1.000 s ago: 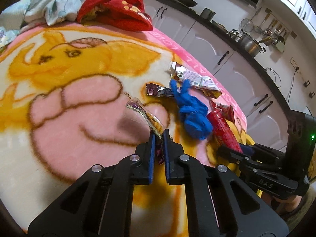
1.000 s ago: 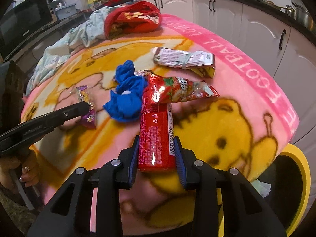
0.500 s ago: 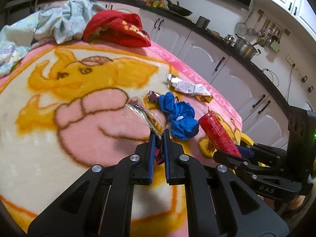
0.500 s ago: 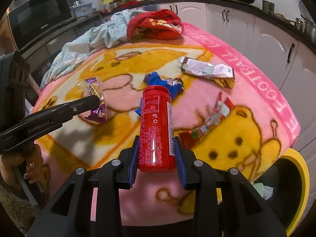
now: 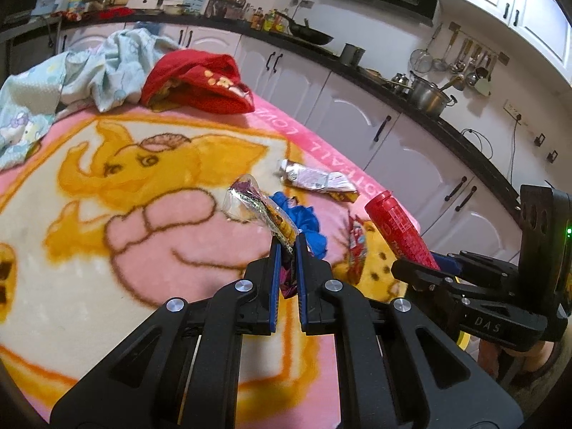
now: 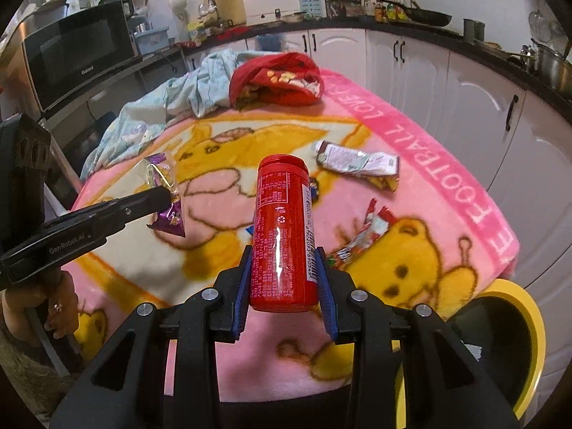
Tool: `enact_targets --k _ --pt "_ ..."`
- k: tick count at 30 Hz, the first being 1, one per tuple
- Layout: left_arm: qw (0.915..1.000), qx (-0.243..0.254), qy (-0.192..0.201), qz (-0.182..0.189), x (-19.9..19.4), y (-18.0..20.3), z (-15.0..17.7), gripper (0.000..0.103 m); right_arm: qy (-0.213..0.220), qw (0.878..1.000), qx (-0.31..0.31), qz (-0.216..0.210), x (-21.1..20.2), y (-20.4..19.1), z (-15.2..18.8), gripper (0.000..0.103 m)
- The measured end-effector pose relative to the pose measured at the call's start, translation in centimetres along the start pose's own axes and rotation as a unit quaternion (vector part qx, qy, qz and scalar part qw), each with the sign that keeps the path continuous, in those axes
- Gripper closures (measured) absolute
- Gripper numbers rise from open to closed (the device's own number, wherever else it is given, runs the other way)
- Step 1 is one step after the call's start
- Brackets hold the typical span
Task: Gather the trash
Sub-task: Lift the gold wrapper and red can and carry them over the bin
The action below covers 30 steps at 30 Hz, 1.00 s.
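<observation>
My left gripper (image 5: 287,245) is shut on a purple and clear snack wrapper (image 5: 250,200), lifted above the pink cartoon blanket (image 5: 107,250). From the right wrist view the same wrapper (image 6: 164,193) hangs from the left gripper (image 6: 166,193). My right gripper (image 6: 282,261) is shut on a red cylindrical can (image 6: 282,228), held off the blanket; the can (image 5: 397,228) also shows at the right of the left wrist view. On the blanket lie a silver wrapper (image 6: 357,161), a red wrapper (image 6: 364,232) and a blue glove (image 5: 304,221).
A black bin with a yellow rim (image 6: 514,350) stands below the blanket's near right corner. Red cloth (image 6: 279,82) and pale blue cloth (image 6: 161,114) are heaped at the far end. White cabinets (image 6: 464,82) run along the right. A hand (image 6: 60,307) holds the left tool.
Both grippers have risen off the blanket with their items; the can has come up away from the red wrapper and glove, and the trash on the blanket looks farther off.
</observation>
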<state>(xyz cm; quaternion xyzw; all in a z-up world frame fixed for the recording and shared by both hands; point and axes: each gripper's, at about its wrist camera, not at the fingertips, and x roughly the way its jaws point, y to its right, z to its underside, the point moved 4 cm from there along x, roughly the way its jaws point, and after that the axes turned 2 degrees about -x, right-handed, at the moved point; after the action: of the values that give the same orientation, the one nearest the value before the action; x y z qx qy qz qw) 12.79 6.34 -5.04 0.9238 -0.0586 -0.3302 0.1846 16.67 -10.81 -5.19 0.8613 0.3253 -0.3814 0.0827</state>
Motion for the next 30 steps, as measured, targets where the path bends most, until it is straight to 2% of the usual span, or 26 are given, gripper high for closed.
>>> enact_targets --k 12,30 --pt "0.9993 0.031 0.011 0.016 -0.3 3.9 -1.0 0.099 0.040 0.999 0.012 0.026 -3.4 2.5 -0.5 0.071" --pt "0.9954 0.082 0.007 0.048 1.1 10.0 -1.2 0.099 0.082 0.993 0.059 0.068 -8.4 8.4 0.3 0.071"
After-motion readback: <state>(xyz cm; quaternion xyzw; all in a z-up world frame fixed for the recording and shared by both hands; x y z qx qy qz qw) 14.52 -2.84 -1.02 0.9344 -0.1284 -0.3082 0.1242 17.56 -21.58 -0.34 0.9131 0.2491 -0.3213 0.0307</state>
